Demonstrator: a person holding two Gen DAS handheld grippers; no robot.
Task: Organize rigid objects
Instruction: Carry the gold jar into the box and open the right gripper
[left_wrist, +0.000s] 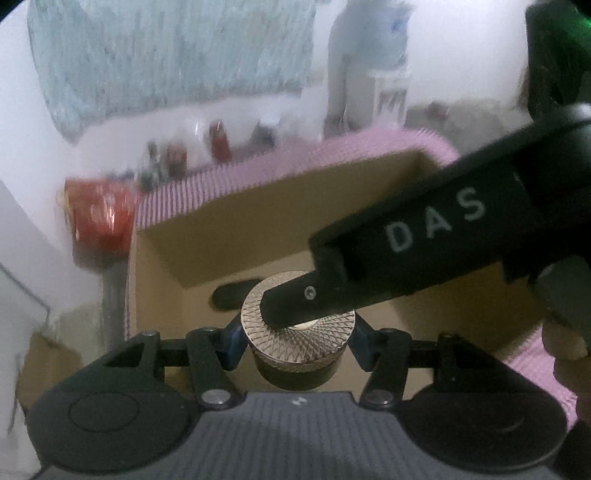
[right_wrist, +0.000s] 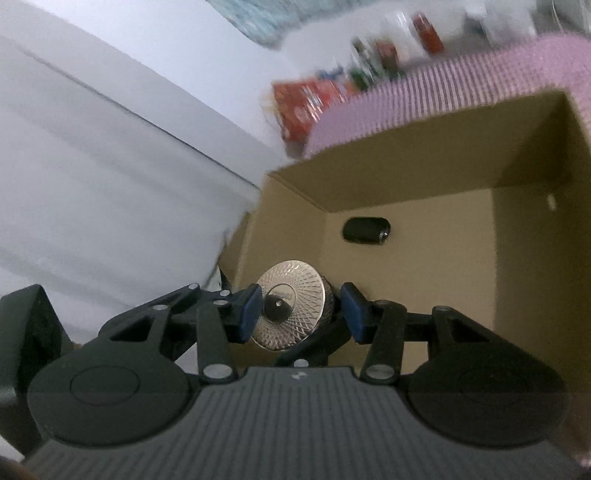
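A: Metal knob (left_wrist: 297, 325), knurled, sits gripped in the left claw (left_wrist: 297, 345) above the box (left_wrist: 258, 221).
B: Right claw (right_wrist: 301, 314)?
A: Jaws apart, straddling it. Looks heavy, rigid; hold its sides.

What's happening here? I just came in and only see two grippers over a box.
A person is sorting things into a cardboard box on a pink striped cloth. The left gripper grips a round metal-topped knob above the box; the right gripper straddles it, apparently not clamping. A small black cylinder already lies inside.
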